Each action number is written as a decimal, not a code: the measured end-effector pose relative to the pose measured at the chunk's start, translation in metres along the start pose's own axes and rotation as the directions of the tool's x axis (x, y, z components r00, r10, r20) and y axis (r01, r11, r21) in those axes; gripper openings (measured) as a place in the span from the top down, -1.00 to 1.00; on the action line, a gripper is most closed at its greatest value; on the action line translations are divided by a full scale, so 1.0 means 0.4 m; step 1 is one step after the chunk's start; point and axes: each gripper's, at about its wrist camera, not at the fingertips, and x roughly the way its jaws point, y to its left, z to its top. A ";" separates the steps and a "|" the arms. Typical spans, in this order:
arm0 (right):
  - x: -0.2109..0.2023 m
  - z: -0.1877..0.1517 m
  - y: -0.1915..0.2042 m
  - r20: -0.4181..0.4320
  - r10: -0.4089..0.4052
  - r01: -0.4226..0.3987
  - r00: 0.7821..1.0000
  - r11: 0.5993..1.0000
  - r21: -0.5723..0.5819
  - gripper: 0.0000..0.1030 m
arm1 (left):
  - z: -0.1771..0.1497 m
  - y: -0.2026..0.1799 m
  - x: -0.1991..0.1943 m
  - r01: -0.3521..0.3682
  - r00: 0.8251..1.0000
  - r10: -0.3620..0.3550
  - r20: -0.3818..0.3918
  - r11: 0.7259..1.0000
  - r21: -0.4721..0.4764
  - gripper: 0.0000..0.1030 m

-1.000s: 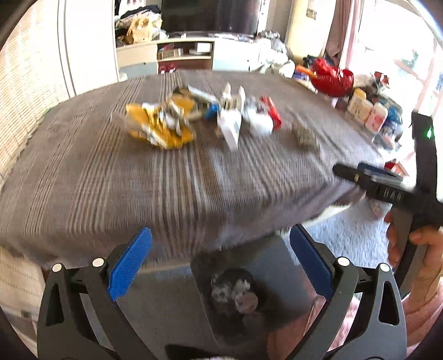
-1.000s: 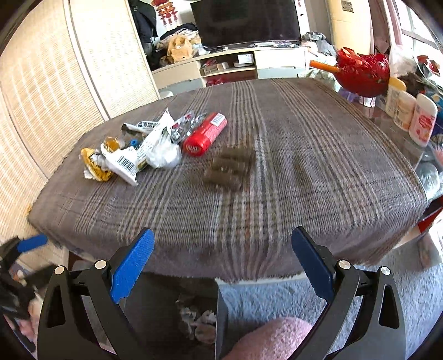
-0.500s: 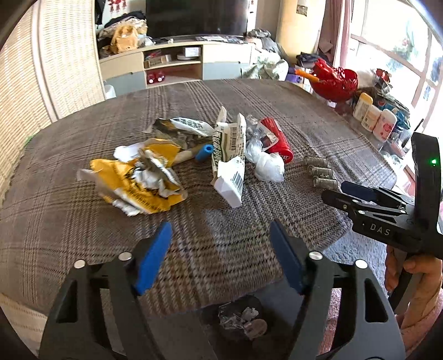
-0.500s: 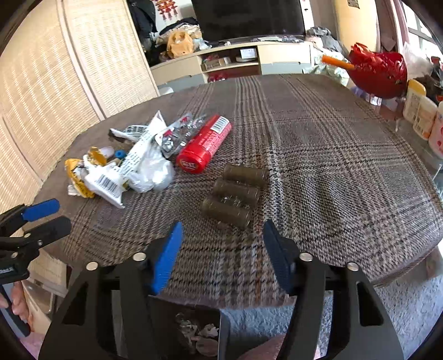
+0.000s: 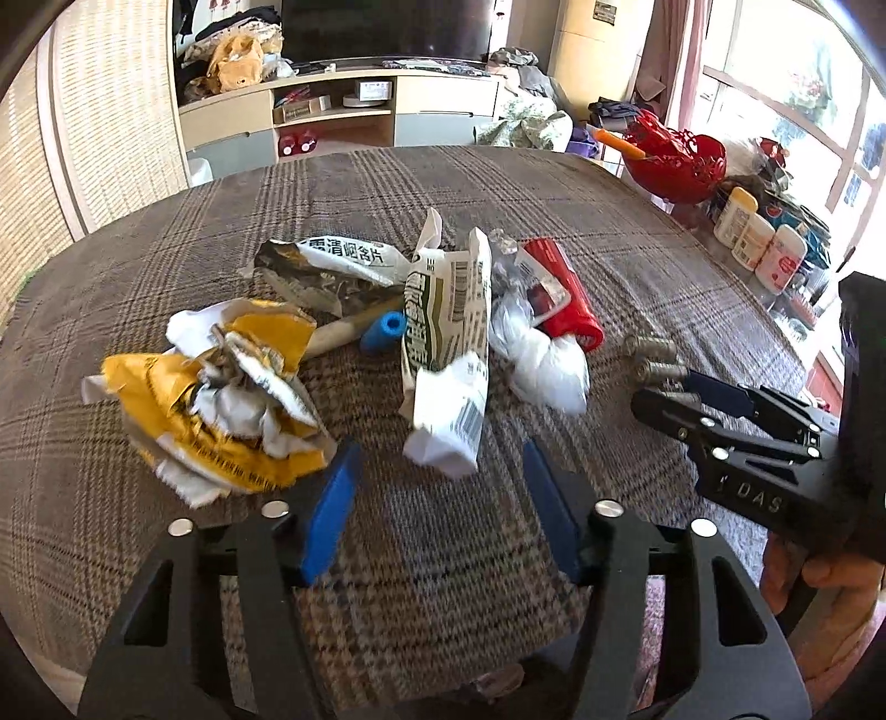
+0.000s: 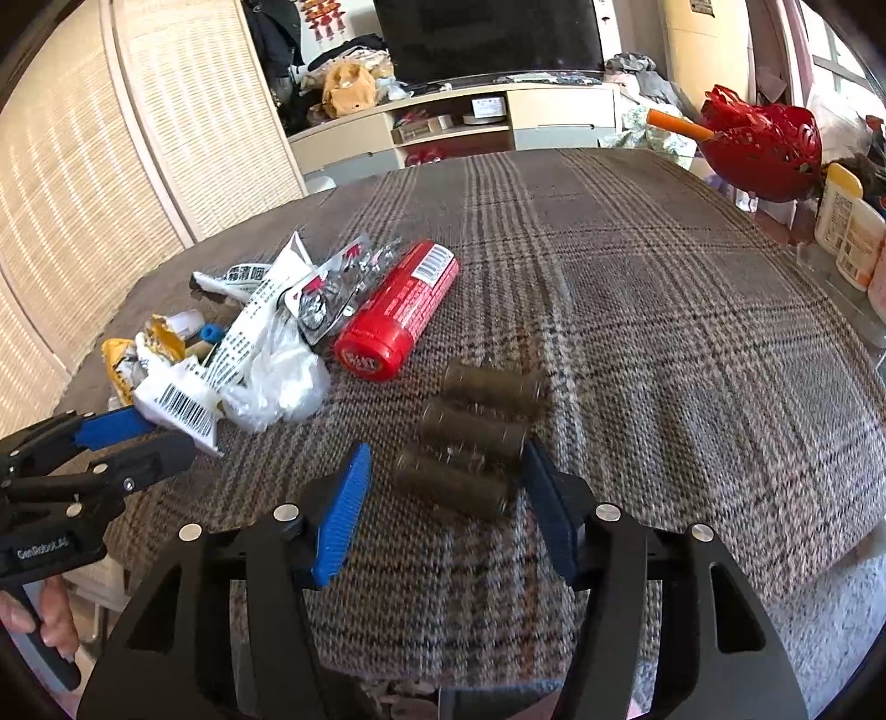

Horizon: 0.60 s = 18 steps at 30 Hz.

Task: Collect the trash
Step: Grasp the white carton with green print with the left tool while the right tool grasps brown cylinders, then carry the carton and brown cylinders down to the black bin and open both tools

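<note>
The tabletop (image 6: 664, 310) wears a brown plaid woven cloth. To its left stand pale woven-rattan panels (image 6: 83, 183) in cream frames. Against the far wall a low cream media unit (image 5: 343, 111) has open shelves and grey drawer fronts, with a dark television screen (image 6: 487, 33) above it and heaps of clothes and a tan soft toy (image 6: 346, 83) on top. A cream-yellow wall (image 5: 587, 50) and pinkish curtain (image 5: 673, 61) adjoin large windows (image 5: 775, 77) at the right, pouring in bright daylight. Grey carpet (image 6: 830, 626) covers the floor.

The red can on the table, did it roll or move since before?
No. The red can lies in the same spot beside the crinkly wrappers, just behind the three brown rolls; only the camera came closer.
</note>
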 end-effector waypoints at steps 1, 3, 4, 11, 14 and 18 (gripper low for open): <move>0.001 0.002 0.000 0.002 -0.003 0.003 1.000 1.000 -0.003 -0.15 | 0.005 0.001 0.007 0.007 1.000 -0.007 -0.002 1.000 -0.004 0.02; 0.008 0.007 0.003 0.006 -0.009 0.009 1.000 1.000 -0.012 -0.15 | 0.009 0.002 0.015 0.020 1.000 -0.020 -0.003 1.000 -0.008 0.14; 0.011 0.008 0.005 0.008 -0.014 0.014 1.000 1.000 -0.019 -0.15 | 0.012 0.002 0.020 0.024 1.000 -0.024 -0.006 1.000 -0.007 0.20; 0.020 0.001 0.024 0.039 -0.087 0.090 0.995 0.992 -0.083 0.13 | 0.016 -0.002 0.036 0.030 0.999 -0.029 -0.014 1.000 0.011 0.51; 0.013 -0.005 0.013 0.040 -0.071 0.074 0.997 0.994 -0.079 0.17 | 0.013 -0.011 0.026 0.023 1.000 -0.023 -0.007 1.000 0.022 0.56; 0.000 -0.006 0.008 0.033 -0.057 0.059 0.998 0.995 -0.077 0.21 | 0.011 -0.023 0.005 0.008 1.000 -0.008 0.005 0.999 0.043 0.97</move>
